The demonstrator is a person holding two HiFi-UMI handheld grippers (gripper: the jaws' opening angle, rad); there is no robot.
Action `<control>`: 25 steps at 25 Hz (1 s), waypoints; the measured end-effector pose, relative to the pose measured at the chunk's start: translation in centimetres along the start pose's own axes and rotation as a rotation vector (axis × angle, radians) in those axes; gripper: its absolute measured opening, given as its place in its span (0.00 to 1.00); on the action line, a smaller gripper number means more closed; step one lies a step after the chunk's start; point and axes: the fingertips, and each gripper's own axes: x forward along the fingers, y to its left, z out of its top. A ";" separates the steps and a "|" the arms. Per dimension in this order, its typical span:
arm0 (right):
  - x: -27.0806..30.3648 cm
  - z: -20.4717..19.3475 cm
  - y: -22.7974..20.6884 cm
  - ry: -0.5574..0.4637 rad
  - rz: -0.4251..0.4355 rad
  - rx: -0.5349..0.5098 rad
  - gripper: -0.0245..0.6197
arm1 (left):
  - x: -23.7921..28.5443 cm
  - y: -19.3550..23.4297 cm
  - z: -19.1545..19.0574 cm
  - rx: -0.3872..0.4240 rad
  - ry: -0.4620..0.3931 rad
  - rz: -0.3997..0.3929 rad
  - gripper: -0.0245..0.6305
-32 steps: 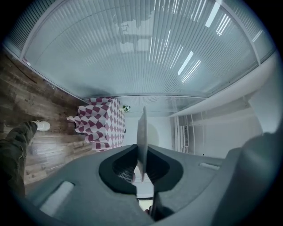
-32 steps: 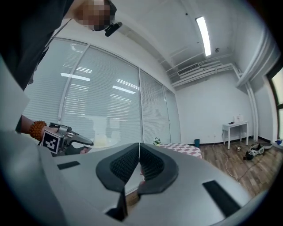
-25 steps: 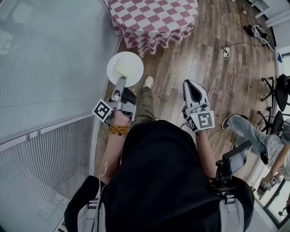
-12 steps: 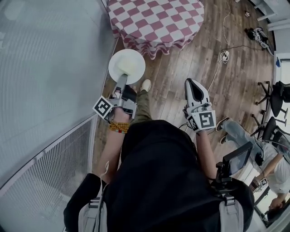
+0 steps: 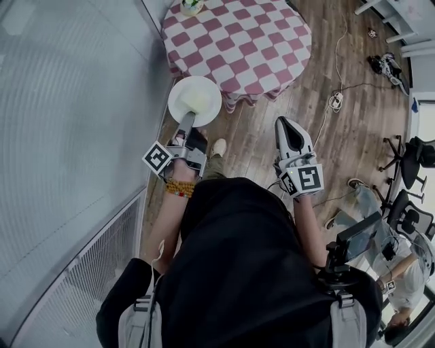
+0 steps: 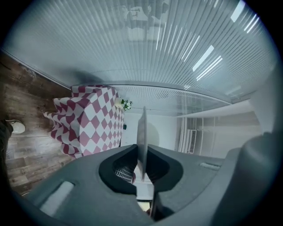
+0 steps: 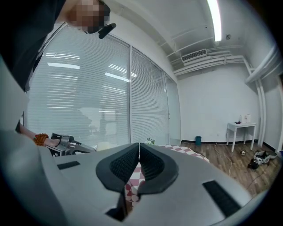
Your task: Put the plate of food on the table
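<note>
A white plate [image 5: 194,100] with pale food on it hangs in the air at the near edge of the round table with the red-and-white checked cloth [image 5: 238,41]. My left gripper [image 5: 187,125] is shut on the plate's near rim. In the left gripper view the plate [image 6: 142,132] shows edge-on between the closed jaws of the left gripper [image 6: 141,158], with the table [image 6: 86,123] to the left. My right gripper [image 5: 288,131] is shut and holds nothing, low at the right over the wooden floor. The right gripper [image 7: 139,152] has its pads together, the table [image 7: 181,150] behind them.
A small flower pot [image 5: 192,6] stands at the table's far edge. A glass wall with blinds [image 5: 75,115] runs along the left. Cables and a power strip [image 5: 336,80] lie on the floor to the right. Office chairs [image 5: 408,183] and a seated person are at the far right.
I have moved toward the table, which now shows more fully. The plate in the left gripper now overlaps the table's near edge. The right gripper keeps its pose.
</note>
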 end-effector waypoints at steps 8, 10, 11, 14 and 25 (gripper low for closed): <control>8.8 10.0 -8.4 -0.029 -0.083 0.065 0.05 | 13.9 -10.0 2.6 0.052 0.082 0.012 0.07; 9.6 8.4 -10.4 -0.011 -0.120 0.095 0.05 | 16.1 -8.9 2.9 0.034 0.084 0.014 0.07; 10.4 7.7 -11.7 0.002 -0.138 0.115 0.05 | 17.6 -8.4 3.3 0.028 0.086 0.017 0.07; 13.0 5.2 -14.1 0.037 -0.185 0.147 0.05 | 21.3 -6.5 5.3 0.016 0.097 0.030 0.07; 15.0 5.8 -19.9 -0.016 -0.161 0.150 0.05 | 28.3 -8.4 6.4 0.108 0.053 0.011 0.07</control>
